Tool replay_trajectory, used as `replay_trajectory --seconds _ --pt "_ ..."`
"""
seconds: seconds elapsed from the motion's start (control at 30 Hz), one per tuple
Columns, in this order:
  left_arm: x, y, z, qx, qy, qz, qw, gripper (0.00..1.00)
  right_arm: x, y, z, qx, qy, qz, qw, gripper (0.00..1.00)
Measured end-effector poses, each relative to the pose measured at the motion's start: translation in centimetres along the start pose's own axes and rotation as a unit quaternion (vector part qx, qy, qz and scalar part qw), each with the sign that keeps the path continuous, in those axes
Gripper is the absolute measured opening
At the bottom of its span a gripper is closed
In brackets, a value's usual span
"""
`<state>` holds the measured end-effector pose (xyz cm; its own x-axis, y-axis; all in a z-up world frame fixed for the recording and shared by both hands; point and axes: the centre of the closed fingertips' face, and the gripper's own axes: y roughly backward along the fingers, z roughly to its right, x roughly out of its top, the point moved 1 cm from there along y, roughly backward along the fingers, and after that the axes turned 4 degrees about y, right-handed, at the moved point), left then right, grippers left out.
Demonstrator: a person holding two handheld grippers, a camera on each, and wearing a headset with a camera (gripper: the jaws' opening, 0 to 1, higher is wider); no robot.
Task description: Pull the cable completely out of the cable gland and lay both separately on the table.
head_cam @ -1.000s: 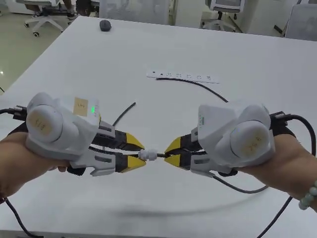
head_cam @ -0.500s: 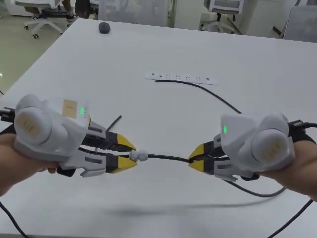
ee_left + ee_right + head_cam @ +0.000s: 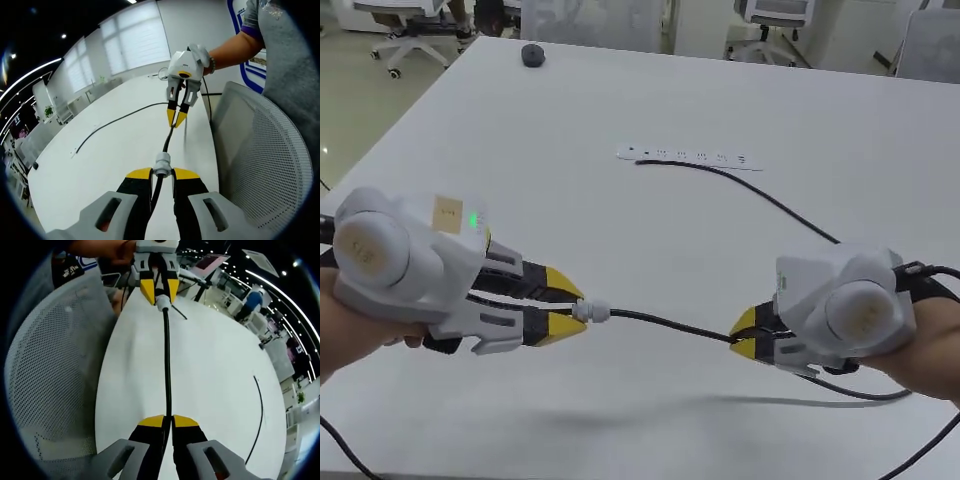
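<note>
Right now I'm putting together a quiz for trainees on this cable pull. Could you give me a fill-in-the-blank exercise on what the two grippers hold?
1. The left gripper is shut on the cable gland, whose colour is ____.
2. The right gripper is shut on the cable, whose colour is ____.
3. The cable runs ____ the cable gland, so it is not yet pulled out.

Missing words: white; black; through.
</note>
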<state>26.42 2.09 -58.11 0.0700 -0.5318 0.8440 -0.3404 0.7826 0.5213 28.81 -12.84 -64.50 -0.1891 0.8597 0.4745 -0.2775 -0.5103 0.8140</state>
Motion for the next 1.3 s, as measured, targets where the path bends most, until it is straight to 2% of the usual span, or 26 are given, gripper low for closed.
replay_trajectory --seconds 0.3,0.57,0.63,0.67,0.8,0.87,0.97,1.13,1.3 --pt "0.0 -0.3 0.4 -0.003 0.0 -0.002 1.0 0.15 -0.3 0.1 -0.3 0.001 -0.008 -0.003 1.0 0.0" --pt "0.0 -0.5 0.4 0.001 0.009 -0.003 1.0 0.15 -0.4 0.4 -0.3 -0.003 -0.031 0.001 0.9995 0.0" --pt "-0.1 -0.6 0.3 0.003 0.011 -0.005 0.9999 0.15 0.4 0.6 -0.4 0.0 -0.048 0.019 0.9986 0.02" --pt "-0.1 -0.6 0.3 0.003 0.011 -0.006 0.9999 0.15 0.8 0.7 -0.2 -0.007 -0.046 0.023 0.9987 0.05" --pt "-0.1 -0.9 0.3 0.004 0.013 -0.011 0.9999 0.15 3.2 1.2 -0.1 -0.007 -0.049 0.053 0.9973 0.08" --pt "0.0 -1.0 0.4 0.003 0.014 -0.01 0.9998 0.15 5.1 1.6 0.1 -0.014 -0.041 0.075 0.9962 0.08" --pt "0.2 -1.1 0.5 0.002 0.013 -0.01 0.9999 0.15 8.5 2.0 -0.1 -0.01 -0.048 0.119 0.9916 0.08" --pt "0.5 -1.4 0.9 -0.002 0.008 -0.01 0.9999 0.15 11.1 1.2 -0.5 -0.01 -0.022 0.128 0.9915 0.08" --pt "0.7 -1.6 1.2 -0.006 0.003 -0.01 0.9999 0.15 11.8 0.3 -0.5 -0.004 -0.004 0.121 0.9926 0.07"
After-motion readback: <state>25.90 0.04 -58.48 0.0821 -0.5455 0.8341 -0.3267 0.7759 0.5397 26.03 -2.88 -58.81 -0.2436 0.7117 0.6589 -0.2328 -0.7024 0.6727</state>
